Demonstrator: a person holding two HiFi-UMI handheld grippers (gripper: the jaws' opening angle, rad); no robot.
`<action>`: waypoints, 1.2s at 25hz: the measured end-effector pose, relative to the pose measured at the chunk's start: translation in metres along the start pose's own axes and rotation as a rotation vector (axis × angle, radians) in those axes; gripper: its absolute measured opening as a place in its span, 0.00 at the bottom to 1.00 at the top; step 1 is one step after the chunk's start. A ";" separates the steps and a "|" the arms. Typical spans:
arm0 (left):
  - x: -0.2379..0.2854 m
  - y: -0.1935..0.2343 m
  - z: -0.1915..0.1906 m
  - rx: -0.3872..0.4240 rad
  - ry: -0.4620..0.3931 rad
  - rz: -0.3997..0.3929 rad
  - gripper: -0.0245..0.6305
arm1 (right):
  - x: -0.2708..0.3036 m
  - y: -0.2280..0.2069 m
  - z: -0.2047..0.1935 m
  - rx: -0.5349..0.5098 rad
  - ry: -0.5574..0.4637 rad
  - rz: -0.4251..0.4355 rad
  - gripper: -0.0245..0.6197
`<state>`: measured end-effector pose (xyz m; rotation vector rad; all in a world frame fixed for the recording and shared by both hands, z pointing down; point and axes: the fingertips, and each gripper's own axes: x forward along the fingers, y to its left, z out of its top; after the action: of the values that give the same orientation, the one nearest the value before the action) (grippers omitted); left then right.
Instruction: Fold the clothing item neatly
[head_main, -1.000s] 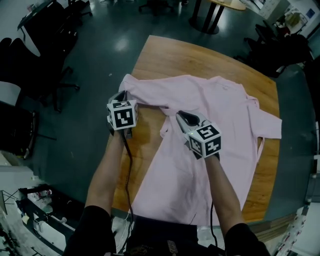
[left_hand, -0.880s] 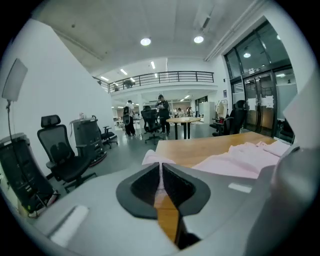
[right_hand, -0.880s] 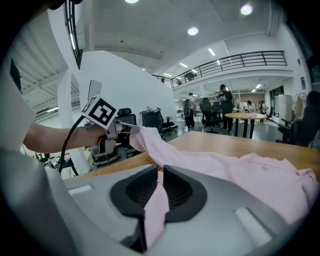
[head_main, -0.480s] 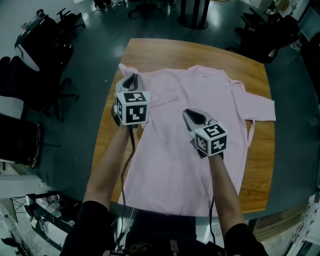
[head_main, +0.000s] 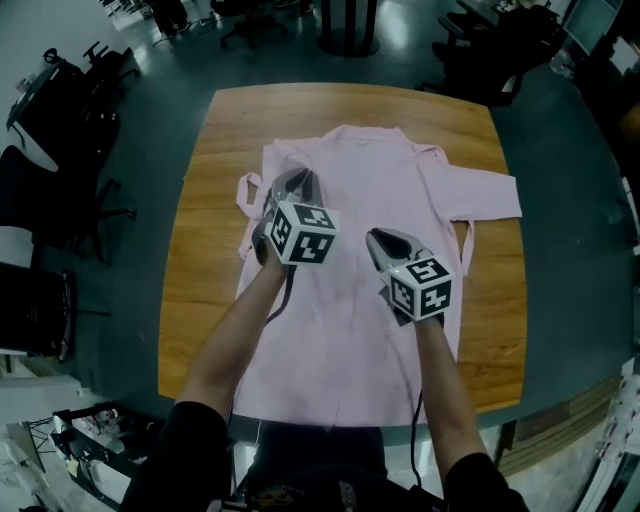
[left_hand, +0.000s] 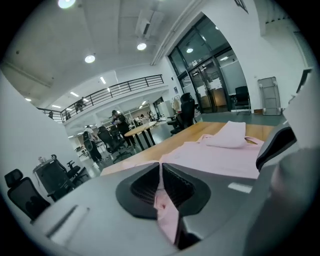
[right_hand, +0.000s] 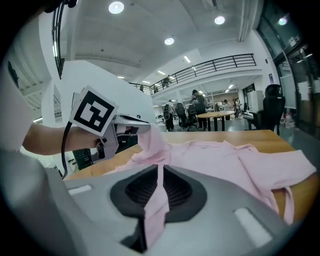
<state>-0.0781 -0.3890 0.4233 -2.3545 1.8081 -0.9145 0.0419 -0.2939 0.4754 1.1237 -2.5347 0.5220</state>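
Observation:
A pink shirt (head_main: 350, 165) lies spread on the round-cornered wooden table (head_main: 200, 260), collar at the far side, its right sleeve (head_main: 480, 190) stretched out. My left gripper (head_main: 292, 182) hangs over the shirt's left half, shut on a pinch of pink cloth (left_hand: 167, 220) that shows between its jaws. My right gripper (head_main: 383, 240) is over the shirt's middle, shut on another strip of the same cloth (right_hand: 156, 210). In the right gripper view the left gripper (right_hand: 125, 125) is at the left, lifting a fold of the shirt.
Black office chairs (head_main: 50, 130) stand on the dark floor to the left of the table. A table pedestal (head_main: 345, 25) and more chairs (head_main: 490, 50) are beyond the far edge. A cluttered rack (head_main: 90, 440) sits at the lower left.
Both grippers have moved rightward over the shirt, the left one farther and slightly up, dragging the shirt's left side across the body. The left gripper has also rolled.

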 end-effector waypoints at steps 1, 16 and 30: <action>0.006 -0.014 -0.004 0.006 0.013 -0.021 0.07 | -0.004 -0.005 -0.005 0.007 0.005 -0.005 0.09; 0.012 -0.155 -0.049 0.030 0.134 -0.410 0.32 | -0.025 -0.051 -0.026 0.011 0.065 0.022 0.09; 0.039 -0.002 -0.100 -0.128 0.186 -0.271 0.29 | 0.105 0.036 -0.014 -0.205 0.213 0.172 0.16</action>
<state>-0.1172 -0.3914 0.5230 -2.7290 1.6785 -1.1115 -0.0505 -0.3322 0.5252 0.7418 -2.4437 0.3893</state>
